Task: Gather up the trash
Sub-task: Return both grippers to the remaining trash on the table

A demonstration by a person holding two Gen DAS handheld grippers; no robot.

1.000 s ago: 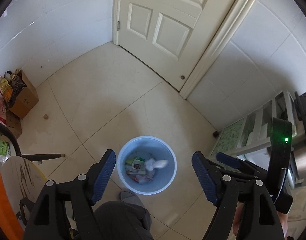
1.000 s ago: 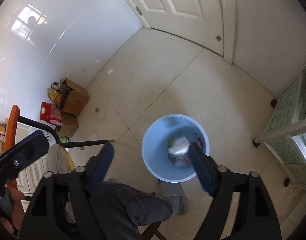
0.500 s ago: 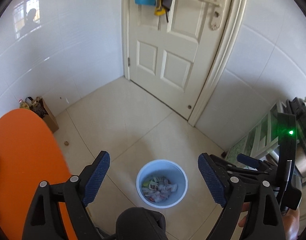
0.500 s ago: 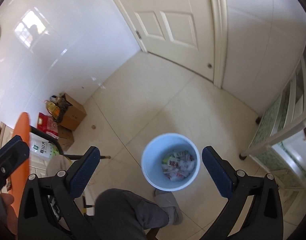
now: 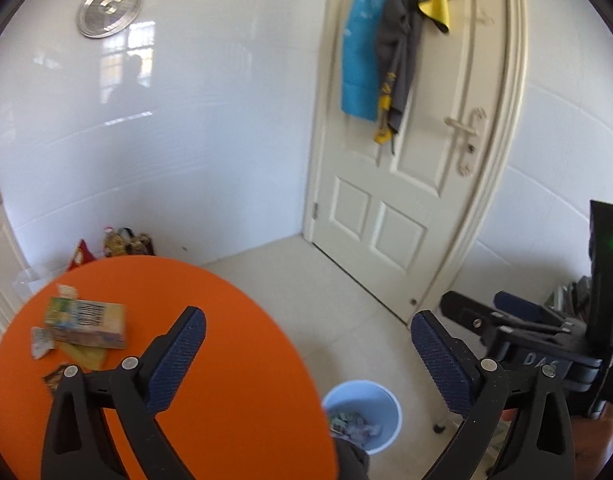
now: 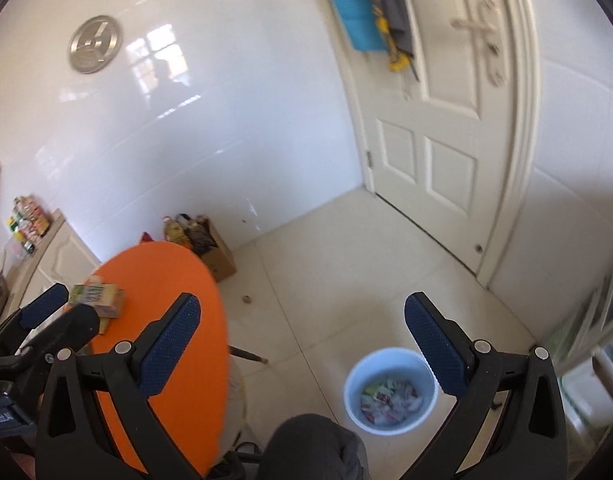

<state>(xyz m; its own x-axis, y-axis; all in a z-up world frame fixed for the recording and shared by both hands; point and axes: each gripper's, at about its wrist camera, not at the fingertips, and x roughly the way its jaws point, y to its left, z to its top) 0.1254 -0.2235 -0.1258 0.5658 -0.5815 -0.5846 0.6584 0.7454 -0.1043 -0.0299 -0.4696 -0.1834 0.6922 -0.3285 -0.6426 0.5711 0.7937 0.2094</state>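
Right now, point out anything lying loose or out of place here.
Wrappers and a carton lie scattered on the orange table, not yet in the blue bin. A small brown scrap sits on the floor.

We are seeing open floor (image 6: 346,264) around the bin (image 6: 390,392); the orange table (image 5: 226,340) is crowding the left, carton (image 5: 86,322) resting on it.

A round table (image 5: 226,320) with a plain bright orange top carries a flat carton (image 5: 86,322) printed in green and yellow with a black-and-white barcode. The plastic bin (image 6: 390,390) on the pale cream floor tiles is light blue, holding mixed white, green and red wrappers. Gripper pads (image 6: 434,350) are dark blue, finely cross-hatched, on black arms.
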